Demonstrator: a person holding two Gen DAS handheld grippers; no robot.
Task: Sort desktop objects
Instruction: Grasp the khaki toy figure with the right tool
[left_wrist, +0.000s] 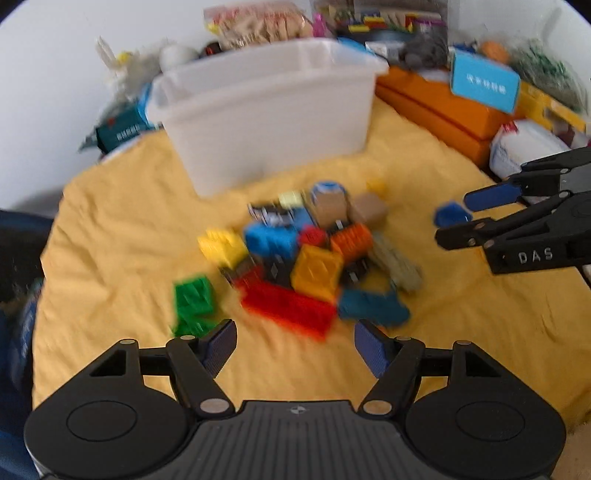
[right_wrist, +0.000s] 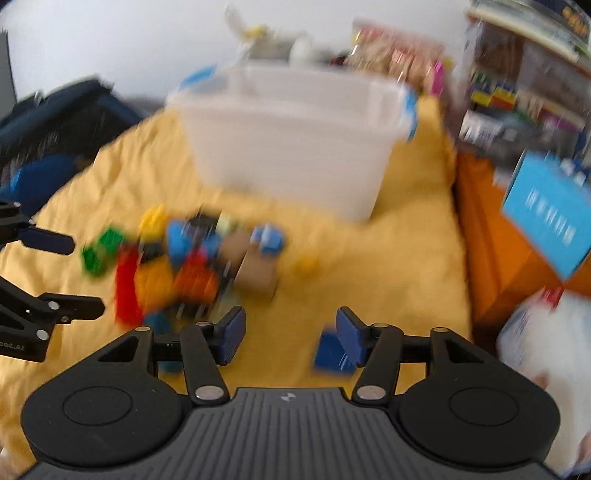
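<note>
A blurred pile of coloured bricks (left_wrist: 295, 258) lies mid-cloth in front of a white plastic bin (left_wrist: 266, 122). A red brick (left_wrist: 288, 306) and a green brick (left_wrist: 194, 299) are nearest my left gripper (left_wrist: 295, 330), which stands open with nothing between its fingers. In the right wrist view the pile (right_wrist: 184, 269) sits left of centre and the bin (right_wrist: 295, 147) is behind it. My right gripper (right_wrist: 291, 319) is open; a small blue brick (right_wrist: 330, 352) lies on the cloth just inside its right finger, apart from the pile. The left wrist view shows that brick (left_wrist: 451, 216) between the right gripper's (left_wrist: 456, 218) fingers.
A yellow cloth (left_wrist: 461, 314) covers the table. An orange box (left_wrist: 436, 107) with a blue card (left_wrist: 484, 83) and a white bag (left_wrist: 524, 147) line the right side. Packets and toy clutter (left_wrist: 258, 26) stand behind the bin. Dark blue fabric (right_wrist: 55, 122) lies at the left.
</note>
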